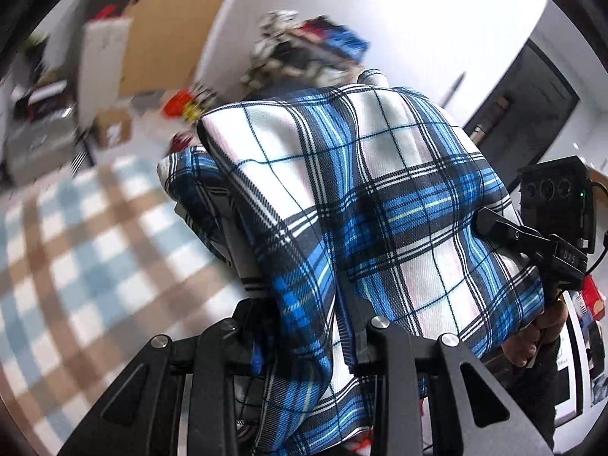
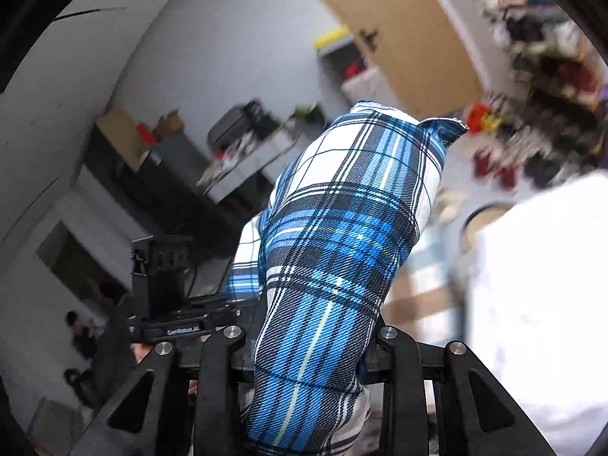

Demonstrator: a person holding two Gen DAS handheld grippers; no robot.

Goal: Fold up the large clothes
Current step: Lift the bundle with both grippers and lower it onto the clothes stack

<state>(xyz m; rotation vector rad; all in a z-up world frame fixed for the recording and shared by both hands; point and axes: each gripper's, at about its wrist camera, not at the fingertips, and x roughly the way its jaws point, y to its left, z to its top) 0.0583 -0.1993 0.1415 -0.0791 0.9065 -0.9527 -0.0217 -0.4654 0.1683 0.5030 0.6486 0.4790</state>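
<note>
You had the left gripper (image 1: 304, 326) clenched on the plaid garment (image 1: 361, 197) and the right gripper (image 2: 311, 342) clamped on another bunch of it, likely to lift it clear and let it hang for folding. At nine o'clock lay the checked cloth (image 1: 76, 247); at twelve, piled clothes (image 1: 304, 49) against the wall.

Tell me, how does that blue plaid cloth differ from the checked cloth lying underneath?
The plaid garment is bright blue, black and white; the checked cloth is pale blue, tan and white. The garment hangs bunched, pinched in both tongs, while the checked cloth lies spread flat, untouched. The garment's lines are thin stripes; the cloth's are broad squares. Both are checked fabrics.
</note>
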